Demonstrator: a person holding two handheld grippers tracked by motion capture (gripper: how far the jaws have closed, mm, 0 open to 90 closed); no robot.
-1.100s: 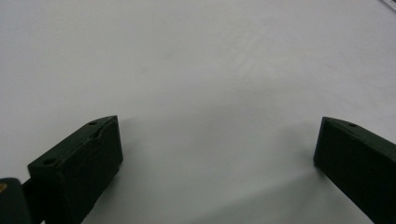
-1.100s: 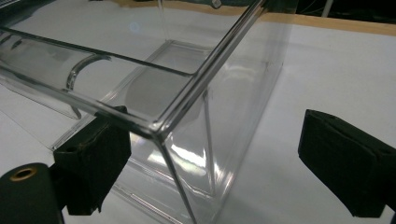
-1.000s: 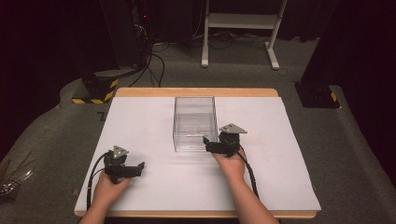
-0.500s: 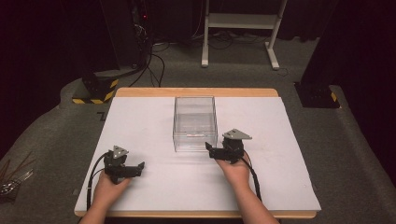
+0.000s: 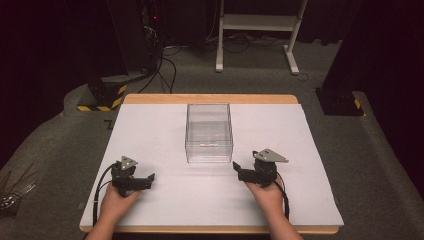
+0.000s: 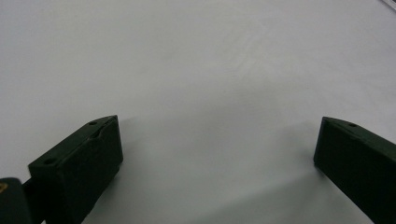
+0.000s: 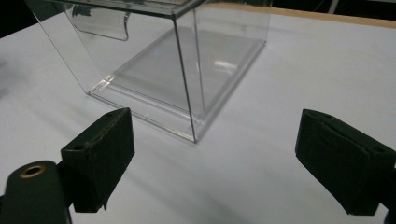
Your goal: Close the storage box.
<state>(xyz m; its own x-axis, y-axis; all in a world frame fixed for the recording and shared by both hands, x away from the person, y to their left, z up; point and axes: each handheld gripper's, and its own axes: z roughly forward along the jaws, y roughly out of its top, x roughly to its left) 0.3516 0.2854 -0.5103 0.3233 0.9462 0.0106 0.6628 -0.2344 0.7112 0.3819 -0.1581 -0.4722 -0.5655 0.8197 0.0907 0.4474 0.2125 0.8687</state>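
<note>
A clear plastic box (image 5: 209,132) stands upright in the middle of the white table top (image 5: 150,130); in the right gripper view its near corner (image 7: 187,84) is close ahead. My right gripper (image 5: 237,170) rests low on the table just right of and nearer than the box, jaws wide apart (image 7: 212,149) and empty. My left gripper (image 5: 150,179) sits at the near left of the table, pointing right, also open (image 6: 217,149) with bare white surface between its jaws.
The table has a wooden far edge (image 5: 210,98). Beyond it stand a white metal frame (image 5: 257,22), cables (image 5: 160,70) and a yellow-black striped base (image 5: 102,95). Some thin metal tools (image 5: 12,192) lie on the floor at left.
My right gripper has drawn back from the box's near right corner, toward the person and slightly right. The left gripper has stayed put.
</note>
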